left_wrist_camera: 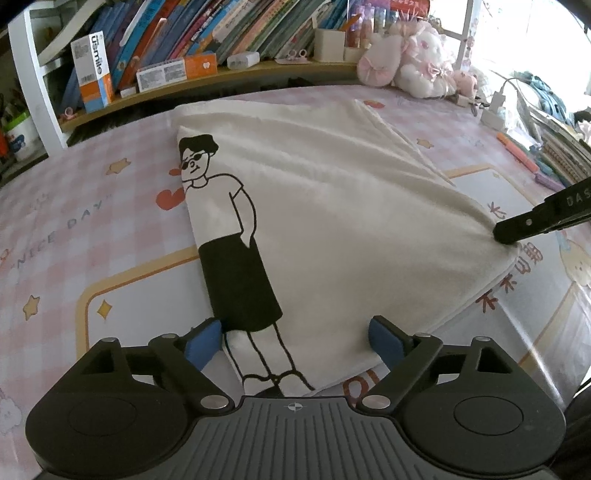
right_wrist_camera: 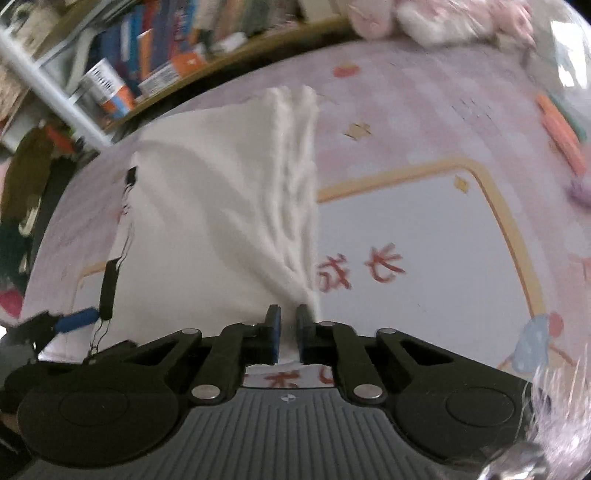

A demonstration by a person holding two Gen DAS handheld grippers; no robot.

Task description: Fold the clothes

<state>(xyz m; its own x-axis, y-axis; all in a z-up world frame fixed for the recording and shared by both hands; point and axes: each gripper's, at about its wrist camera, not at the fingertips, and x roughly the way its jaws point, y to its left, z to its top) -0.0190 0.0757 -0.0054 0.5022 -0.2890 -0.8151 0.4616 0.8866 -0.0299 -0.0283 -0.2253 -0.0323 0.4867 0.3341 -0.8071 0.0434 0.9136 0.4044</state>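
Left wrist view: at the upper left of the frame a wooden shelf of upright books (left_wrist_camera: 207,33) is seen, with a white and orange carton (left_wrist_camera: 94,72) leaning at its left end. Below it, the desk covered by a pink checked cloth with stars and lettering (left_wrist_camera: 74,229) fills the frame. A white folded garment printed with a black line drawing of a figure in sunglasses (left_wrist_camera: 325,206) is laid across the middle of the desk, the drawing running along its left edge. At the bottom centre the left tongs (left_wrist_camera: 295,343) are held wide apart, the blue pads (left_wrist_camera: 201,345) standing on either side of the garment's near corner without pressing it. At the right edge the black tip of the right tongs (left_wrist_camera: 517,230) is met at the garment's right corner, where the cloth is drawn into a point. Pink and white plush toys (left_wrist_camera: 417,62) are seen at the upper right.

Right wrist view, blurred: the shelf lies at the upper left, the garment (right_wrist_camera: 221,206) at centre left, gathered in ridges down to the bottom centre. There the right tongs (right_wrist_camera: 287,332) are clamped on the garment's corner, with white cloth pinched between the pads. An orange pen-like object (right_wrist_camera: 561,133) lies at the far right.
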